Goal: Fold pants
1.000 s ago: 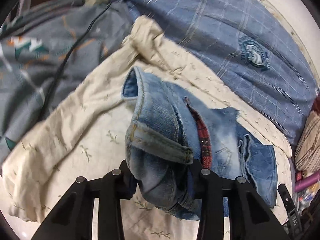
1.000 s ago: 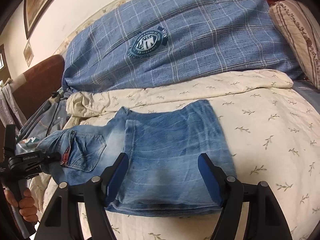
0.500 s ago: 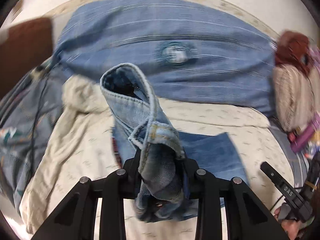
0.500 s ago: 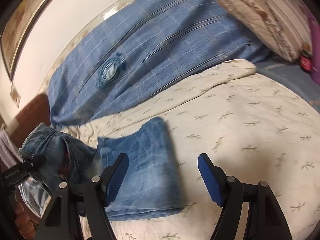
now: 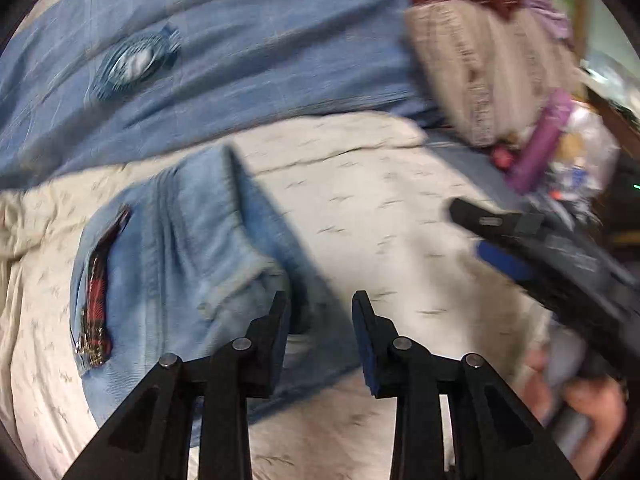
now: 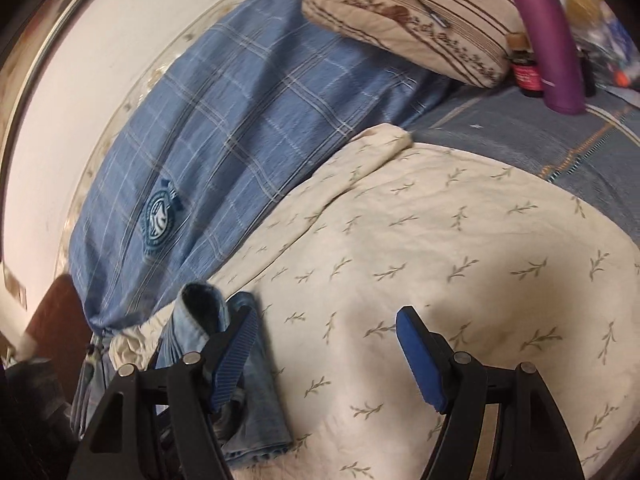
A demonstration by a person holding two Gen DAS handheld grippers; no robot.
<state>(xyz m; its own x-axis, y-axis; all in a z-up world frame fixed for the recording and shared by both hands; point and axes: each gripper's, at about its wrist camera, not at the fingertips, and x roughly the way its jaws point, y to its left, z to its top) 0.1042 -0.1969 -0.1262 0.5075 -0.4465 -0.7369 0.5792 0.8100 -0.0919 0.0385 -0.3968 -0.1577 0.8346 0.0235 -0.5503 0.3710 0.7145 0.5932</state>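
Note:
The folded light-blue denim pants (image 5: 188, 264) lie on the cream leaf-print sheet (image 5: 360, 208), a red plaid lining showing at a pocket. My left gripper (image 5: 320, 308) is open and empty just above the pants' right edge. In the right wrist view the pants (image 6: 244, 392) lie at the lower left, one denim edge standing up. My right gripper (image 6: 326, 332) is open and empty over the bare sheet (image 6: 460, 240), to the right of the pants. It also shows in the left wrist view (image 5: 552, 256), held by a hand.
A blue plaid blanket (image 6: 240, 128) lies behind the sheet against the wall. A striped pillow (image 6: 408, 12), a purple bottle (image 6: 548, 32) and small jars stand at the far right. A grey-blue bedspread (image 6: 520, 136) lies beyond the sheet.
My left gripper carried the denim end over to the right, laid it on the folded pants and opened. My right gripper swung right, off the pants.

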